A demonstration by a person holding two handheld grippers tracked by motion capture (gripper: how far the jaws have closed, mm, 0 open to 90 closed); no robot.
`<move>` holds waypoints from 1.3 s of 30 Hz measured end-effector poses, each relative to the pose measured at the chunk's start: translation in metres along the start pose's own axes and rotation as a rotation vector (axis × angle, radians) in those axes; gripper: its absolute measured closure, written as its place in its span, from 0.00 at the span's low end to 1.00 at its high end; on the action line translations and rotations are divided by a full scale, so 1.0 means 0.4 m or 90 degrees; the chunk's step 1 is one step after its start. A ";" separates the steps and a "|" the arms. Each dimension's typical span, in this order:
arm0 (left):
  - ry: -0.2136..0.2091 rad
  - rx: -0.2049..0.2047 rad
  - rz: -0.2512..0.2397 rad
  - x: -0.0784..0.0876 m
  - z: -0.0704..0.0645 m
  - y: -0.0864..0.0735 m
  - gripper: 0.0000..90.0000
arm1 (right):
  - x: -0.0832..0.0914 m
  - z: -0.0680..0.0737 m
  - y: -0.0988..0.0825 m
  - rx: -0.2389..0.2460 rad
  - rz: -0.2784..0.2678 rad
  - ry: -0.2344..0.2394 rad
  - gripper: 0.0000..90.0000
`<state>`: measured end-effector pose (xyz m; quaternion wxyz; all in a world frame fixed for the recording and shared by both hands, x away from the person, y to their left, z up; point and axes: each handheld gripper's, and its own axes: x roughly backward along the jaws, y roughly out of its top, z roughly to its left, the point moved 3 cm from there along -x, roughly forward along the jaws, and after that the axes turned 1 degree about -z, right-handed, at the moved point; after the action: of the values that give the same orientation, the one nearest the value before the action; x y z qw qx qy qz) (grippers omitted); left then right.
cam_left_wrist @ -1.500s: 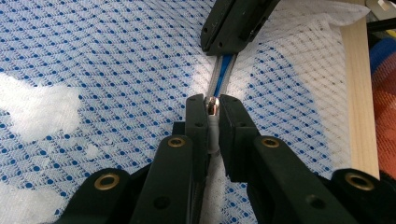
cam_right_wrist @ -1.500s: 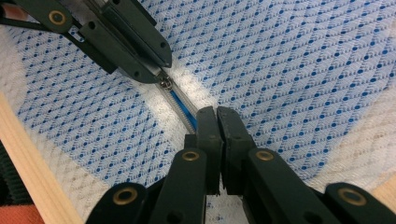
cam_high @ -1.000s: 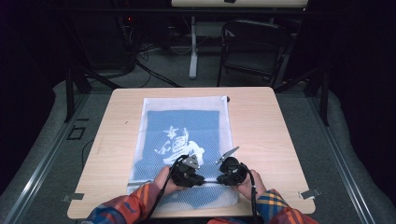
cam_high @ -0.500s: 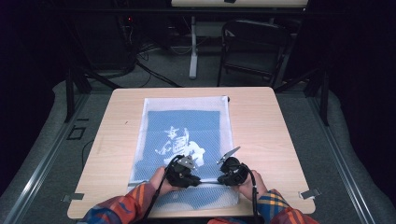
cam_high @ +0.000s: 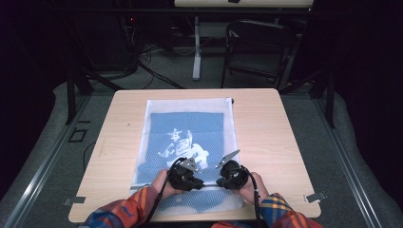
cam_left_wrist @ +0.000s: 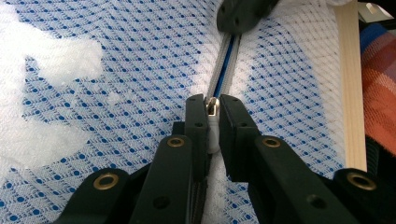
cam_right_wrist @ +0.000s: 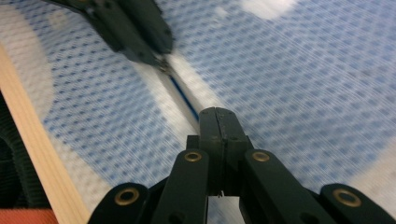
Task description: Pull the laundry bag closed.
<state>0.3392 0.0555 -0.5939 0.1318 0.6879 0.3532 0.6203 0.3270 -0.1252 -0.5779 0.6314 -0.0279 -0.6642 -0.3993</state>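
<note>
A white mesh bag [cam_high: 187, 137] with a blue printed garment inside lies flat on the wooden table [cam_high: 266, 128]. Its zipper [cam_left_wrist: 225, 70] runs along the bag's near end, slightly parted with blue showing through. In the left gripper view, my left gripper [cam_left_wrist: 213, 106] is shut on the zipper pull [cam_left_wrist: 213, 108]. In the right gripper view, my right gripper [cam_right_wrist: 218, 115] is shut on the zipper [cam_right_wrist: 184, 100] a short way along from the pull. From above, the left gripper [cam_high: 192, 179] and right gripper [cam_high: 227, 180] sit close together, facing each other over the bag's near end.
The table's near edge [cam_left_wrist: 351, 84] runs just beside the zipper. Plaid sleeves [cam_high: 128, 209] come in from the bottom. A dark chair [cam_high: 259, 47] and a white table leg [cam_high: 196, 45] stand on the floor beyond the far edge.
</note>
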 end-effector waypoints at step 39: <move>-0.013 -0.012 0.017 -0.008 0.002 0.018 0.92 | -0.014 -0.017 0.001 -0.038 0.008 -0.013 1.00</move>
<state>0.3424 0.0484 -0.5920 0.1336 0.6974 0.3365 0.6185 0.3337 -0.1261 -0.5835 0.6261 -0.0549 -0.6581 -0.4147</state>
